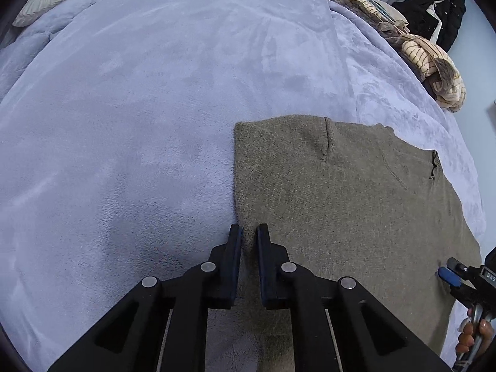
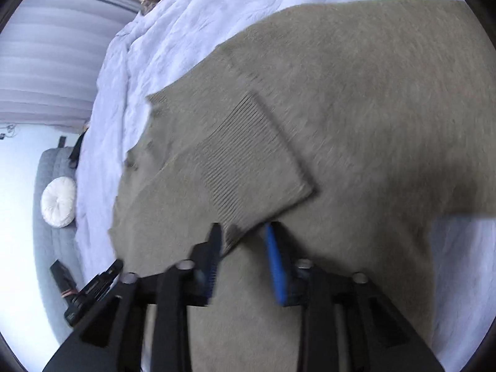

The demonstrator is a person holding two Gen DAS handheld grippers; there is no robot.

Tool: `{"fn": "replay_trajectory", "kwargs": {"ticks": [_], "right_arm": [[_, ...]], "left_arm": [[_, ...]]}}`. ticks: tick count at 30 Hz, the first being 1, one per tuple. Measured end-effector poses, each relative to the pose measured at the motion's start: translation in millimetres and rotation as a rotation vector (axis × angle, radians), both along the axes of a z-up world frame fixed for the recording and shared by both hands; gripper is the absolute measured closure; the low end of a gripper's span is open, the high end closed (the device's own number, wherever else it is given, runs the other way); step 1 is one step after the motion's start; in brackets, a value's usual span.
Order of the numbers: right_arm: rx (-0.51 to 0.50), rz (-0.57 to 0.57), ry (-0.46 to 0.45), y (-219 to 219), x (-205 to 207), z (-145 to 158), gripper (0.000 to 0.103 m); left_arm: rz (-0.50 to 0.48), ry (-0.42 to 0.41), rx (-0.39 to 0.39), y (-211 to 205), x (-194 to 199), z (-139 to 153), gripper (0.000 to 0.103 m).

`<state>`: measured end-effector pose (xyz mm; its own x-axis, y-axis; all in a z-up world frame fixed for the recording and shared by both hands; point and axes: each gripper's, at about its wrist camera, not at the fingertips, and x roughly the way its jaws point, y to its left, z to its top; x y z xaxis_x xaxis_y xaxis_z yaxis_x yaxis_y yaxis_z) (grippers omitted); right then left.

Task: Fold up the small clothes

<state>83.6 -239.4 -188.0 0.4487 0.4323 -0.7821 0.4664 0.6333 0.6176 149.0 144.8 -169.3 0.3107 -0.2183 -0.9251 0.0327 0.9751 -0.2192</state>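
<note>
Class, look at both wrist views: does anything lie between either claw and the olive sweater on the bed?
Nothing visible does. The left claw straddles the olive sweater at its left edge; the right claw brackets its ribbed cuff.

Olive-brown sweater (image 1: 341, 204) on lavender blanket (image 1: 139, 124); cream-striped clothes (image 1: 434, 65).

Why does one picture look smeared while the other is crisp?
Right wrist view: motion blur smears the sweater and right tongs. Left wrist view: sharp, though the fisheye bends the blanket around the left tongs.
</note>
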Motion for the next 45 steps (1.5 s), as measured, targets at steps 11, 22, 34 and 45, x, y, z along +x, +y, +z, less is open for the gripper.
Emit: {"fn": "replay_trajectory", "kwargs": {"ticks": [11,22,34,45], "right_arm": [[0.404,0.166,-0.016,219.2,18.8,-40.3,0.053],[0.31,0.247,0.026,261.5,52.3,-41.4,0.097],[-0.212,0.183,-0.026,135.8,35.7,44.6,0.069],[-0.216,0.02,0.091,60.7,23.2,32.2,0.077]], "left_arm": [[0.07,0.036,0.048,32.3,-35.4,1.6,0.091],[0.021,0.01,0.082,25.0,-46.1,12.5,0.091],[-0.093,0.02,0.128,-41.8,-41.2,-5.7,0.091],[-0.106,0.035,0.197,-48.7,-45.6,-1.4,0.091]]}}
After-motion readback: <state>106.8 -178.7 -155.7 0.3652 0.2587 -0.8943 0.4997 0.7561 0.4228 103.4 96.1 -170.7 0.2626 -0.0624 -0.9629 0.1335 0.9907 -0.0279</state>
